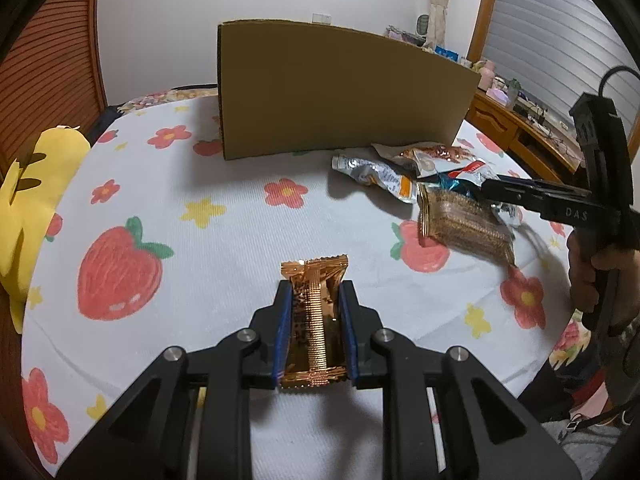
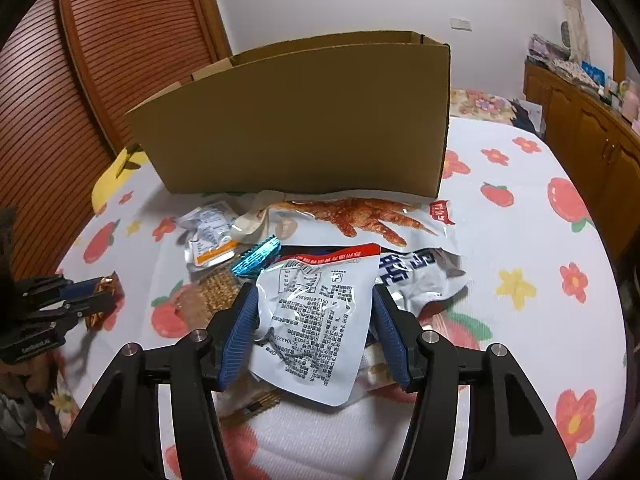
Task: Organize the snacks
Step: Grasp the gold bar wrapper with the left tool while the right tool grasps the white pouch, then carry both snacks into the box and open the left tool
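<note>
Nearest in the left wrist view, the left tongs [image 1: 314, 312] are clamping a gold-wrapped snack bar [image 1: 316, 320] lengthwise between their blue pads, and the bar is hanging above the flowered bedsheet [image 1: 224, 264] rather than lying on it. In the right wrist view, the right tongs [image 2: 314, 320] are standing apart around a white printed pouch [image 2: 320, 320]; the pads are sitting at either edge of it, and I cannot tell whether they are pressing yet.

Just beyond that pouch the rest of the pile is waiting on the bed: a brown mesh-patterned packet [image 2: 208, 296] to the left, a blue foil wrapper [image 2: 256, 260] peeking from under the pouch's top edge, a small silver and orange sachet [image 2: 210, 236] farther left, a blue and white bag [image 2: 416, 276] to the right, and a long chicken-feet packet [image 2: 360, 216] lying close against the box.

Farthest back, the open cardboard box [image 2: 296, 120] is standing upright on the bed. Its inside is hidden from both cameras, so whether any snacks are already in it is impossible to say.

By my reading the job is looking early to midway: one bar is lifted and ready to travel, a second item is being framed for pickup, and at least five more packets are lying loose outside the box.
</note>
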Action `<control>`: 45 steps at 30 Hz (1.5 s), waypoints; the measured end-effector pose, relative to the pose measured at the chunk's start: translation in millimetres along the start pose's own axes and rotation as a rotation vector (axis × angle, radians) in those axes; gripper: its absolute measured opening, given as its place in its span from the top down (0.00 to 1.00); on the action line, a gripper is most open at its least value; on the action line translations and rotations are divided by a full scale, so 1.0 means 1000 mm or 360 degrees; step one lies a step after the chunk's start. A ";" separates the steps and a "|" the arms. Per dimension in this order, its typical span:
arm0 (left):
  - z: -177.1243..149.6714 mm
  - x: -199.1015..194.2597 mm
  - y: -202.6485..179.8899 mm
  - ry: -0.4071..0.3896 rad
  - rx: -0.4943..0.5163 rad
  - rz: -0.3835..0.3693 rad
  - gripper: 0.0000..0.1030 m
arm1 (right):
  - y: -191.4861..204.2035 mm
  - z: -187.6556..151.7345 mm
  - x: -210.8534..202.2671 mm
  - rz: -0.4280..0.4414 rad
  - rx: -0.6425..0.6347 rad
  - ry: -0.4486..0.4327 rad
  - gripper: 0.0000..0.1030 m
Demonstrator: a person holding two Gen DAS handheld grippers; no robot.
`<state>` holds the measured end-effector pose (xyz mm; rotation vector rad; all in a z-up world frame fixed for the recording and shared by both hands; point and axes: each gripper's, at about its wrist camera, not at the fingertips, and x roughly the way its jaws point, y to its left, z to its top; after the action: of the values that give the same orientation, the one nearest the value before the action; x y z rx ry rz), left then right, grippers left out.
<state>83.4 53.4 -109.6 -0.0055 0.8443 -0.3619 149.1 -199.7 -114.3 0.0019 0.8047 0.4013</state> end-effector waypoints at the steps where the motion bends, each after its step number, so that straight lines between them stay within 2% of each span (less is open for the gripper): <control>1: 0.001 -0.001 0.000 -0.0007 -0.0002 -0.0003 0.80 | 0.000 0.000 -0.001 0.0000 -0.0003 -0.0005 0.43; 13: 0.007 -0.006 -0.007 -0.0055 0.0005 -0.0015 0.80 | 0.004 -0.002 -0.026 0.0000 -0.0018 -0.0121 0.43; 29: 0.018 -0.009 -0.020 -0.0105 0.0040 -0.0032 0.80 | 0.004 -0.009 -0.043 -0.0007 -0.0024 -0.0199 0.43; 35: 0.048 -0.015 -0.024 -0.0202 0.0057 -0.0038 0.80 | 0.005 0.001 -0.051 -0.0005 -0.0044 -0.0251 0.43; 45: 0.113 -0.021 -0.028 -0.0372 0.0102 -0.0040 0.80 | 0.010 0.046 -0.068 0.0023 -0.0153 -0.0402 0.43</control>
<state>144.8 18.1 -14.7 0.0009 0.6015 -0.4035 135.5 -207.0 -32.9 -0.0306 0.5363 0.4430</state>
